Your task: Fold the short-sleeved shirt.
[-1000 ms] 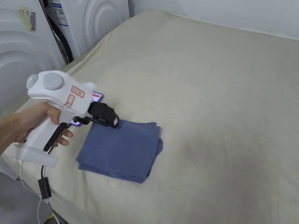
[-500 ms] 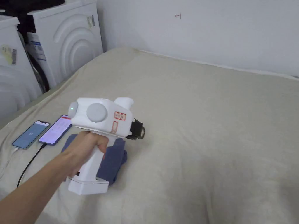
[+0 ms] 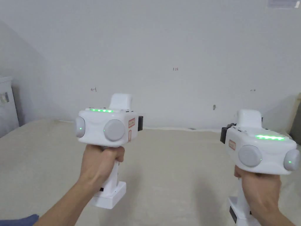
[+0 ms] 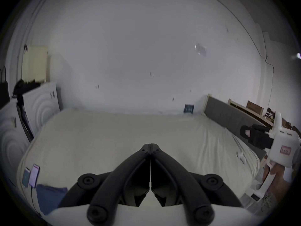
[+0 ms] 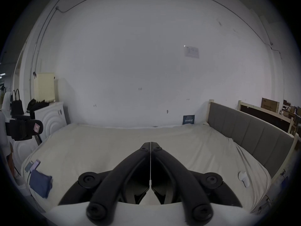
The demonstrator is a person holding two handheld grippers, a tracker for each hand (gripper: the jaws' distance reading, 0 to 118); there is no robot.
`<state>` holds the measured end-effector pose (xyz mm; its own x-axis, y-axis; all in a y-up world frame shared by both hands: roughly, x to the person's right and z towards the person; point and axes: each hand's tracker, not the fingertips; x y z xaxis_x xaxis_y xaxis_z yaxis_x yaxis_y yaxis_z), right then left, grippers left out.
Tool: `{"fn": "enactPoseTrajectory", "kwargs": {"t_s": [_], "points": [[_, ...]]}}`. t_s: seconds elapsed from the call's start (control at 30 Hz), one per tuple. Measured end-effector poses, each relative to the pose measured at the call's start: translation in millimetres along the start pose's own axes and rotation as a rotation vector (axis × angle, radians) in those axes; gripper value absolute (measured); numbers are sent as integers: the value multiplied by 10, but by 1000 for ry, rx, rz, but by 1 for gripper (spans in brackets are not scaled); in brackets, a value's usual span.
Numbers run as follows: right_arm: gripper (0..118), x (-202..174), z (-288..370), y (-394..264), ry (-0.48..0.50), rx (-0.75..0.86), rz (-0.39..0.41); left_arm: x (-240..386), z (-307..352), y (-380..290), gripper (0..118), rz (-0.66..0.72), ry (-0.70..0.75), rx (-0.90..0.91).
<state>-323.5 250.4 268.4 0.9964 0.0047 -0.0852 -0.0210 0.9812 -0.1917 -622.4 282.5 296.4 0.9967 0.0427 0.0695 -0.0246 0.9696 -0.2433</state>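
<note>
The blue short-sleeved shirt [image 5: 40, 186] lies folded in a small stack at the near left corner of the bed [image 3: 176, 164]; it also appears as a blue shirt [image 4: 48, 197] low at the left and a blue corner [image 3: 20, 220] at the bottom edge. A hand holds my left gripper [image 3: 140, 123] up over the bed, well away from the shirt. In its own view my left gripper [image 4: 150, 146] has its jaws pressed together with nothing between them. My right gripper [image 3: 224, 135] is raised at the right; its own view shows my right gripper [image 5: 150, 144] shut and empty.
Two phones [image 5: 33, 165] lie beside the shirt, one on a cable. White washing machines [image 4: 40, 108] stand left of the bed. A grey headboard [image 5: 252, 136] runs along the right side. A small white object [image 5: 243, 178] rests near the bed's right edge.
The head camera has tilted up from the bed to the wall. My left gripper has lifted away from the folded shirt. My right gripper has come into view, raised at the right.
</note>
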Motion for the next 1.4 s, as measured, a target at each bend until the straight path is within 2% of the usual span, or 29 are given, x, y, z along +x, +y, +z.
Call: {"fn": "enactPoseTrajectory", "kwargs": {"t_s": [0.07,0.13,0.17,0.23,0.5,0.53,0.57,0.6,0.63,0.67,0.7,0.73,0.83,0.87,0.9,1.03,1.1,1.17,1.2,1.3,1.4], "points": [[1,28,15,125,-3,38,-21,127,30,128,0,-65,45,54],[1,15,29,235,1,53,-4,184,96,161,1,-68,55,115],[1,3,41,283,-6,55,5,203,107,177,0,-84,47,85],[1,2,103,353,25,85,0,209,103,216,0,-75,63,75],[1,-80,165,488,2,135,47,167,212,402,11,-26,80,128],[2,-83,165,509,-3,141,43,173,235,418,22,-28,84,134],[8,-71,167,547,6,142,37,179,251,423,63,-37,94,144],[30,-67,177,575,20,152,30,165,232,428,105,-35,108,152],[69,-71,190,607,19,165,33,153,275,433,118,-35,140,100],[118,-71,176,647,22,153,44,151,323,455,118,-2,133,211],[118,-74,192,665,2,267,147,150,355,468,118,20,144,199],[118,-81,178,637,30,200,77,144,304,480,118,17,135,200],[118,-128,259,721,36,159,98,96,326,519,118,33,123,178],[118,-126,259,733,79,137,88,60,288,520,118,52,114,161],[118,-72,259,784,128,118,68,40,293,522,118,60,97,155],[118,26,282,881,222,66,-9,39,292,511,118,43,130,131],[118,35,296,924,209,35,-35,22,332,518,118,39,142,120],[118,51,286,952,134,-11,-52,11,330,527,118,63,135,115],[118,40,291,953,98,-8,-33,8,335,534,118,72,134,104],[118,14,313,923,101,16,-18,47,345,540,118,42,125,131],[118,-59,352,895,52,69,-6,69,343,536,118,47,115,125]]}}
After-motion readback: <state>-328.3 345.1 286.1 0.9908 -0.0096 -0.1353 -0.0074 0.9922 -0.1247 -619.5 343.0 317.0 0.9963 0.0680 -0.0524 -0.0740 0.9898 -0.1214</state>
